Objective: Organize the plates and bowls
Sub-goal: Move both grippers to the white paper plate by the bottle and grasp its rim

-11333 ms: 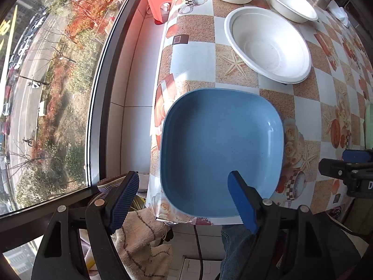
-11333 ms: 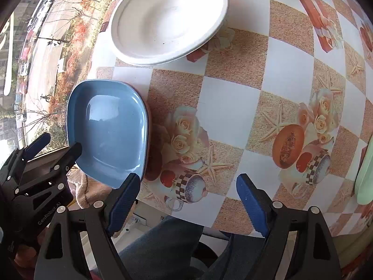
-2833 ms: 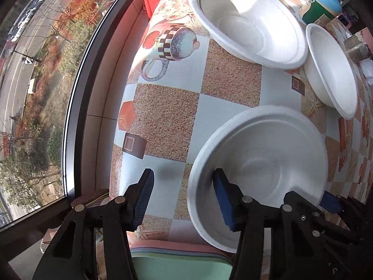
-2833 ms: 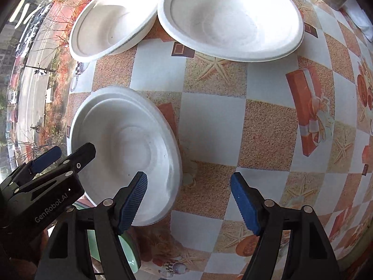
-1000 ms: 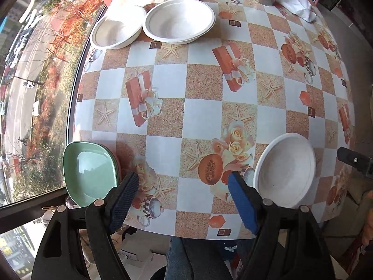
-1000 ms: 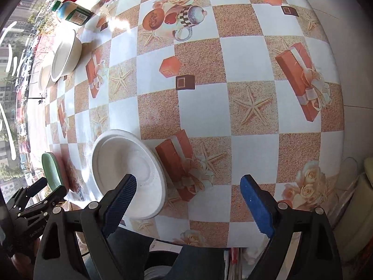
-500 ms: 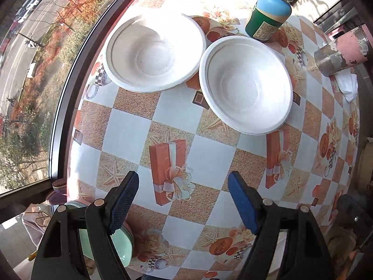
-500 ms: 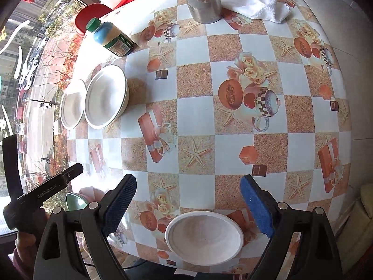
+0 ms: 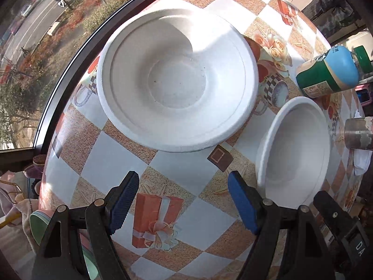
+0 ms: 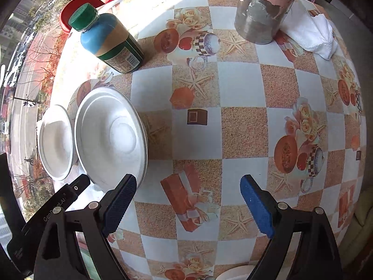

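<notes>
Two white bowls rest on the patterned tablecloth near the window edge. In the left wrist view the window-side bowl (image 9: 177, 81) fills the upper middle, and the second bowl (image 9: 296, 149) lies to its right. My left gripper (image 9: 184, 203) hangs open above bare cloth just below them, holding nothing. In the right wrist view the same bowls appear at left, the larger-looking one (image 10: 112, 137) beside the smaller-looking one (image 10: 56, 142). My right gripper (image 10: 188, 200) is open and empty, its left finger close to the nearer bowl's rim. A green plate (image 9: 38, 224) peeks out at the lower left, and another white bowl's rim (image 10: 235, 274) shows at the bottom.
A blue and green bottle (image 10: 109, 42) stands behind the bowls, also seen as the bottle (image 9: 331, 74) at right. A worn pink and grey cylinder (image 10: 263, 9) and a white cloth (image 10: 310, 32) sit at the far side. A red tub (image 10: 77, 7) and the window lie beyond the table edge.
Both grippers have swept across the table toward the two white bowls by the window, which now look much larger. The left gripper has also rolled and come lower.
</notes>
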Demonstrator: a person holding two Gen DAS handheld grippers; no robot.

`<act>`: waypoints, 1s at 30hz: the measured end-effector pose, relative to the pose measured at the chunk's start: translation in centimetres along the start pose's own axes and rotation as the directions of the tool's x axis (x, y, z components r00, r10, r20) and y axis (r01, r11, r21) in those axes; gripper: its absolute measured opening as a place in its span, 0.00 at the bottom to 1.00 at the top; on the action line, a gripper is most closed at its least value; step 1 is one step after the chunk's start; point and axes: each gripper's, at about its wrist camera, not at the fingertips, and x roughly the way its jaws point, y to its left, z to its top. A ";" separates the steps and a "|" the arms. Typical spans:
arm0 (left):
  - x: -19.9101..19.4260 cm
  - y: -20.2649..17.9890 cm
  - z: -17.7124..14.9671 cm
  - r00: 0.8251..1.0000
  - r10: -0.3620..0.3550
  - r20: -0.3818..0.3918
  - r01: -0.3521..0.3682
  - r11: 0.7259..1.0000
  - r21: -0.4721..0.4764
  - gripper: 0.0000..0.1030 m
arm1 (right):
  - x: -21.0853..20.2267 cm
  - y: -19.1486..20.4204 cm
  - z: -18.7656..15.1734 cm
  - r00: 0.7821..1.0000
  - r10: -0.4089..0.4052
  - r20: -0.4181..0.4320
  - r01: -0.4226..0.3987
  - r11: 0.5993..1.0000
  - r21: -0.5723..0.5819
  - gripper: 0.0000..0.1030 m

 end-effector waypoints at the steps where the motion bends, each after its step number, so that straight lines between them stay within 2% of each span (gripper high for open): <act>1: 0.0 0.0 -0.1 1.000 0.001 0.002 -0.001 1.000 0.001 0.79 | 0.4 0.3 0.5 1.000 0.001 0.004 -0.001 1.000 -0.001 0.89; 9: -1.4 -0.5 -0.9 0.996 0.006 0.087 -0.013 0.997 0.074 0.79 | 3.0 1.3 3.0 1.000 -0.024 0.001 0.024 1.000 0.000 0.89; 13: -0.8 -1.1 -0.7 0.998 0.002 0.070 -0.007 0.997 0.080 0.79 | 3.5 0.8 3.8 1.000 -0.012 0.003 0.012 1.000 0.007 0.89; 15: -0.6 -1.0 -0.7 0.998 0.003 0.063 -0.008 0.997 0.075 0.79 | 3.7 0.9 4.2 1.000 -0.004 0.004 0.004 1.000 -0.007 0.83; 16: -0.5 -1.0 -0.7 0.998 0.001 0.063 -0.006 0.997 0.076 0.79 | 4.0 1.1 4.4 1.000 -0.003 -0.001 0.003 1.000 -0.020 0.75; 17: -0.5 -0.9 -0.8 0.998 0.001 0.064 -0.006 0.997 0.080 0.79 | 4.3 1.2 4.5 1.000 -0.003 -0.015 0.003 0.999 -0.033 0.64; 18: -0.6 -1.1 -0.4 0.998 0.003 0.067 -0.009 0.996 0.086 0.79 | 4.7 1.3 4.5 0.999 -0.003 -0.033 0.002 0.999 -0.042 0.58; 19: -0.6 -1.3 -0.4 0.997 0.005 0.071 -0.011 0.996 0.091 0.79 | 4.6 1.4 4.4 0.999 -0.020 -0.027 0.019 0.998 -0.055 0.48; 20: -0.8 -1.3 -0.4 0.997 0.003 0.074 -0.010 0.995 0.098 0.79 | 4.5 1.5 4.2 0.999 -0.028 -0.022 0.027 0.997 -0.076 0.31; 21: -0.9 -1.4 -0.2 0.997 0.000 0.082 -0.008 0.994 0.108 0.79 | 4.5 1.7 4.1 0.999 -0.034 -0.029 0.031 0.995 -0.099 0.26; 23: -1.3 -1.7 -0.1 0.996 0.003 0.094 -0.016 0.991 0.133 0.79 | 4.5 1.8 3.5 0.998 -0.027 -0.053 0.020 0.990 -0.138 0.23; 28: -2.4 -1.8 -1.7 0.989 0.015 0.147 -0.044 0.979 0.201 0.79 | 3.9 1.7 1.0 0.995 -0.038 -0.092 0.018 0.978 -0.210 0.22; 30: -2.2 -2.1 -2.1 0.989 0.025 0.145 -0.058 0.971 0.231 0.79 | 3.8 1.4 -0.2 0.993 -0.029 -0.113 0.003 0.974 -0.226 0.22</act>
